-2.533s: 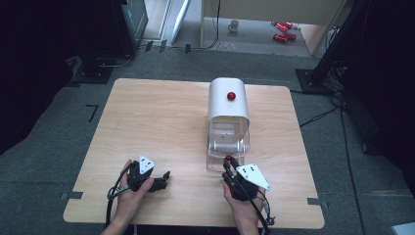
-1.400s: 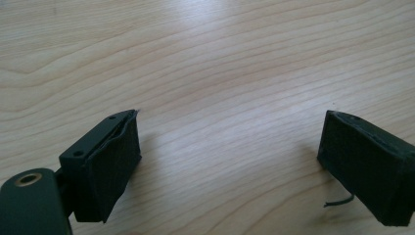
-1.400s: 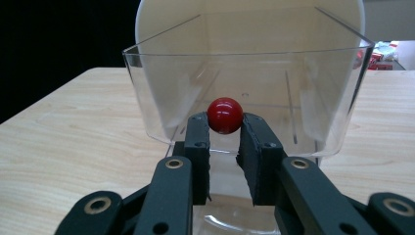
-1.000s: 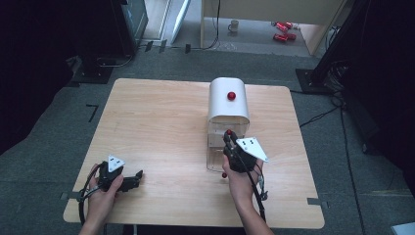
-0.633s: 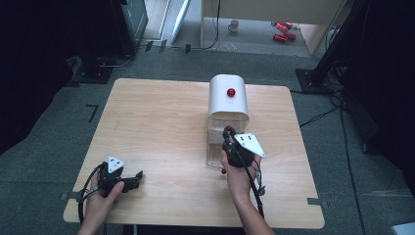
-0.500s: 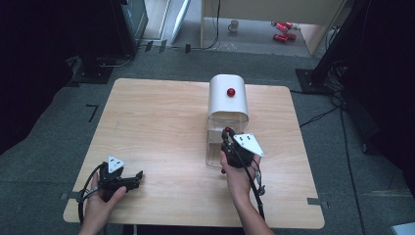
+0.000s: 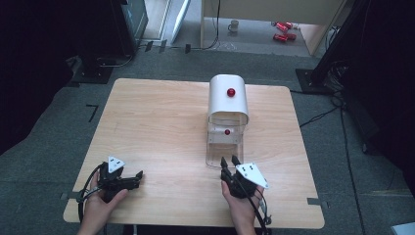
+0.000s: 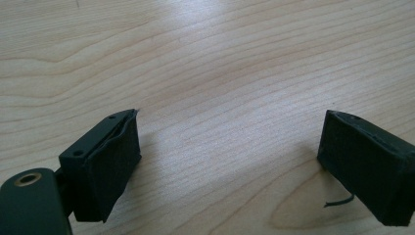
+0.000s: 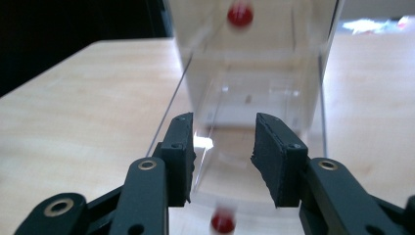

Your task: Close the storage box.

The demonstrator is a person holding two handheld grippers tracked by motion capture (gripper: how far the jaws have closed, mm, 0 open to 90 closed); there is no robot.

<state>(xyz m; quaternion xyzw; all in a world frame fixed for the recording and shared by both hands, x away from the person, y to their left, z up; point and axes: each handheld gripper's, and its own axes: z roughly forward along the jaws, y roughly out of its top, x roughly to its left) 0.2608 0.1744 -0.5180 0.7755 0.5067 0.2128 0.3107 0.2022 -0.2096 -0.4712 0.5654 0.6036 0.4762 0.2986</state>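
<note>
High view: right gripper [image 7: 228,162] sitting at clear box [image 7: 224,144] front, mid-table toward the near edge. Left gripper [image 7: 138,176] idling near the near-left corner.

Left gripper view: jaws wide apart over bare table [image 8: 220,73].

Right gripper view: jaws partly apart, nothing between; I'd judge centring on the red knob [image 9: 222,221] w/ slow approach is best.

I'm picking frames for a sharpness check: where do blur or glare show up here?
Right gripper view: the red knob up top and the red blob low between the jaws are smeared, and a bright glint sits on the clear box. Left gripper view: wood grain reads crisp. High view: evenly lit table, dark surroundings.
</note>
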